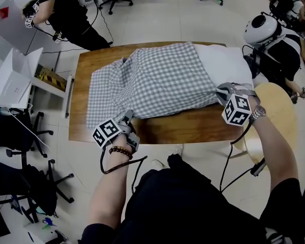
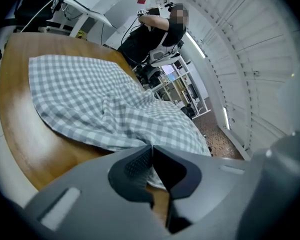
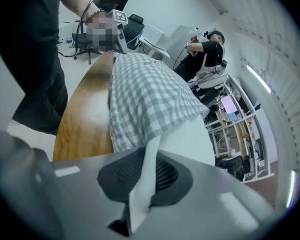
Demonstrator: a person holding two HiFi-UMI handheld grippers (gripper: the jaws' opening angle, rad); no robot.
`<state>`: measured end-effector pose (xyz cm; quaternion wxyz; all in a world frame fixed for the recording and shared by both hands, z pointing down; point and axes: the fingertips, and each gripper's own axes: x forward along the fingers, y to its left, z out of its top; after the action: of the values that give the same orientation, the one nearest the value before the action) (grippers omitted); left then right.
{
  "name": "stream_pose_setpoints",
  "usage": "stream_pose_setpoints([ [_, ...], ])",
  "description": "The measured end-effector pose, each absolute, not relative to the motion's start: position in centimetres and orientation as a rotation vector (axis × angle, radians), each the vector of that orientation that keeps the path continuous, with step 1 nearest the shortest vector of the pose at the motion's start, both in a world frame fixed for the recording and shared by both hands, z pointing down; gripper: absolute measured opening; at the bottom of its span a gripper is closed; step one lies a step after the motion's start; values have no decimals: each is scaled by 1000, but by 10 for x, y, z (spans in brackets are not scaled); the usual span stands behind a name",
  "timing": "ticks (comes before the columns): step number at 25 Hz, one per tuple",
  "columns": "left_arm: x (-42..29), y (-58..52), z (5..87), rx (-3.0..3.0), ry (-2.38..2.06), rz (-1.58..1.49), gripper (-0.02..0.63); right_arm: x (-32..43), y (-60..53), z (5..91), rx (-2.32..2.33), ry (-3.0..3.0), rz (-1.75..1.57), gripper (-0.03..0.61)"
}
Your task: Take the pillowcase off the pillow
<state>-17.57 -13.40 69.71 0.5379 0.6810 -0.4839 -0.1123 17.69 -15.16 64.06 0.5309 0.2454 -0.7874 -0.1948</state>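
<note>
- Checked pillowcase (image 1: pixel 152 80) lies across the wooden table (image 1: pixel 193 128) and covers most of the white pillow (image 1: pixel 223 62). The bare pillow end sticks out on the right, near the table's right edge.
- left gripper (image 2: pixel 151 164): jaws pressed together on the near edge of the pillowcase, w/ a bit of check cloth showing btw the pads.
- right gripper (image 3: pixel 145 179): jaws pinching a thin fold of the pillow's white cover at the exposed near corner.
- Handling: case is thin, limp, light cloth. It'll prob bunch & drag rather than slide clean, and may catch on the pillow's corners. Pillow is soft, squashy & light, so it'd follow the case unless anchored. The thin pinched fold could slip out under a hard pull.
- Best holds, imo: case by its near edge toward the closed end, pillow by the bare corner, approx what both grippers have now.
- Hard to tell:
  - how far the pillow reaches inside; the left part looks flat, maybe empty.
  - whether the left pads have one layer or two.
  - far side of the opening, hidden behind the pillow's bulk.
  - left jaws in head view, covered by the marker cube (image 1: pixel 108 132).
</note>
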Motion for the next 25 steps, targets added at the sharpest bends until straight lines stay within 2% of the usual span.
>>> stream_pose_setpoints([
  [10,-187,-135,671,1625,-1197,-336,6,185,-147,615,663,-1899,-448,15],
  [25,-258,-135,651,1597,-1302,-418,5,211,-139,594,739,-1846,-406,9],
])
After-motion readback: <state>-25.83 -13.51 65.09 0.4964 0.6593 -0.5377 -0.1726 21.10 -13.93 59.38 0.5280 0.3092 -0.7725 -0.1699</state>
